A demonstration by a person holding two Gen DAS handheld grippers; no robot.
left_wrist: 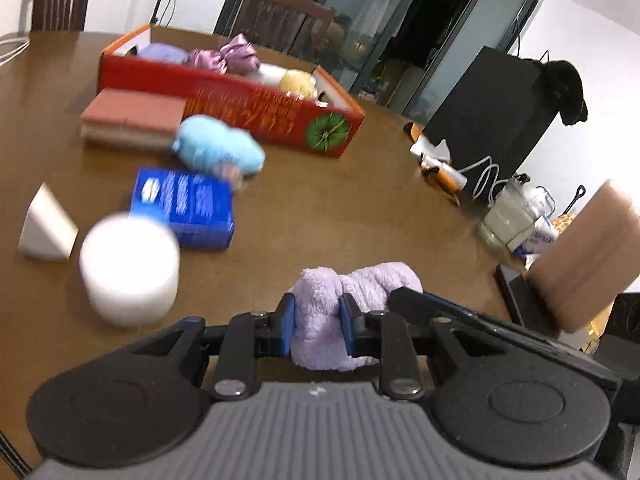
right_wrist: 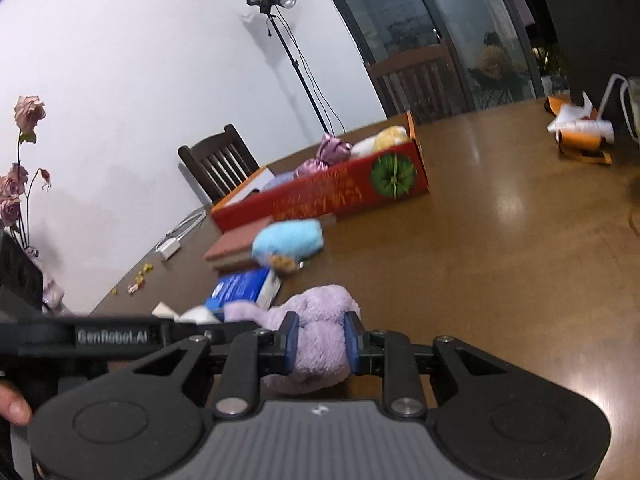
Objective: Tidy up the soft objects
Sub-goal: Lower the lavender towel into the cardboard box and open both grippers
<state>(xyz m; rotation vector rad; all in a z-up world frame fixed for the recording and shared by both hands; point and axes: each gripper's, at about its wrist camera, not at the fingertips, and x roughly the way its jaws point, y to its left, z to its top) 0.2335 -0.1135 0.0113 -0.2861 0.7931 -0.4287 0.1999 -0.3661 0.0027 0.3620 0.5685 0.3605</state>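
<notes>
both grippers, left point(left_wrist: 318, 322) and right point(right_wrist: 322, 346), clamped on lilac towel point(left_wrist: 360, 284) over table point(left_wrist: 360, 208) | ahead: blue box point(left_wrist: 186, 206), white tub point(left_wrist: 130, 266), blue plush point(left_wrist: 218, 148), red box point(left_wrist: 224, 96) holding soft items | readable: "GenRobot.AI"

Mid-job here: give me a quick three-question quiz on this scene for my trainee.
1. True or false: the left gripper and the right gripper are both shut on the lilac plush cloth.
2. Which item lies on the table outside the red box?
A. shiny purple bundle
B. yellow fluffy item
C. light blue plush
3. Fill in: the white cylinder stands between the white wedge and the ____ box.

Key: 1 true; 2 C; 3 blue.
</notes>
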